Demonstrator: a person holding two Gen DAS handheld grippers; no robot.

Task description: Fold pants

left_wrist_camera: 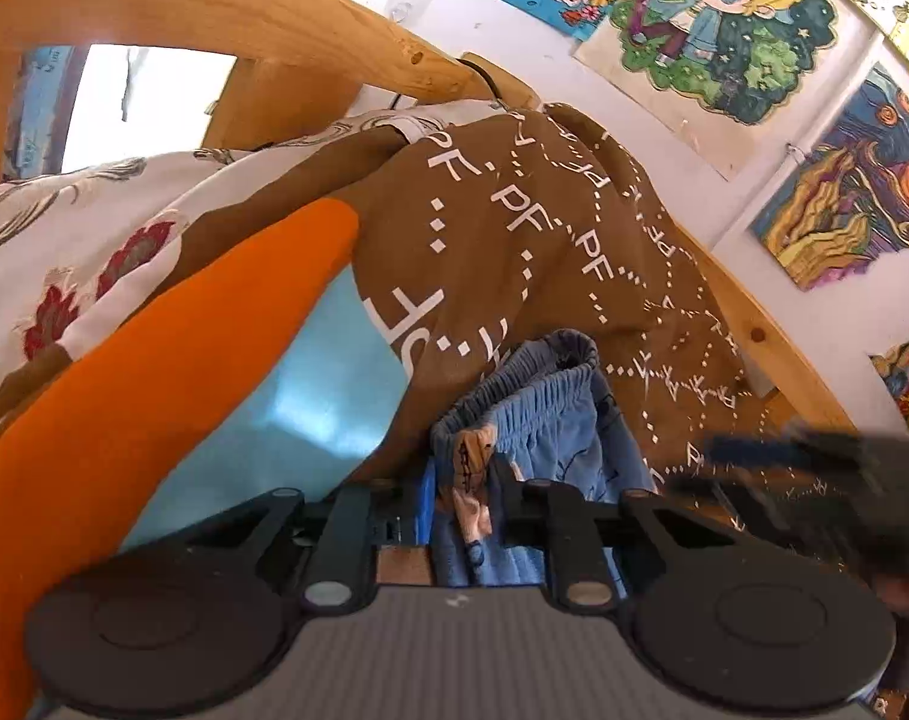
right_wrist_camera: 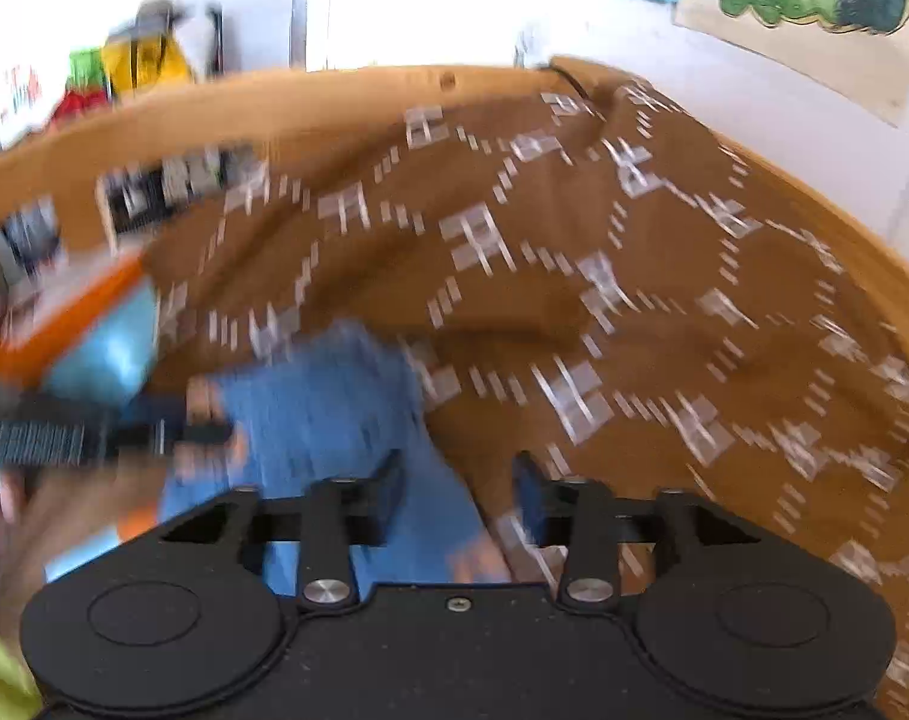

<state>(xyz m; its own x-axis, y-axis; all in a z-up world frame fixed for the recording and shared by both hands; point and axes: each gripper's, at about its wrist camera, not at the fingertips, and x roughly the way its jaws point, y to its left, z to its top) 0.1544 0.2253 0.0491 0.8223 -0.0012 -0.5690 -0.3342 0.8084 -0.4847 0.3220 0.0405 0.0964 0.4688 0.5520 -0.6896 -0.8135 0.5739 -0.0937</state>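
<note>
The left gripper [left_wrist_camera: 463, 516] pinches the bunched blue pants [left_wrist_camera: 532, 420] over a brown bedspread [left_wrist_camera: 514, 252]. The right gripper [right_wrist_camera: 457, 489], jaws apart, holds nothing. Folding looks barely begun.

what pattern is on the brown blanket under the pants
White "PF" letters linked by dotted lines on the brown blanket; sharpest in the left wrist view.

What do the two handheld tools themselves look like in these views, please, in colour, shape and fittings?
Both are matte black. The left tool has two round discs flanking a ribbed grey plate, silver pivot pins on its linkage arms, and a blue pad on one finger. The right tool shows the same discs and pins, a black centre plate with one screw, and dark blue finger pads. No cables show.
</note>
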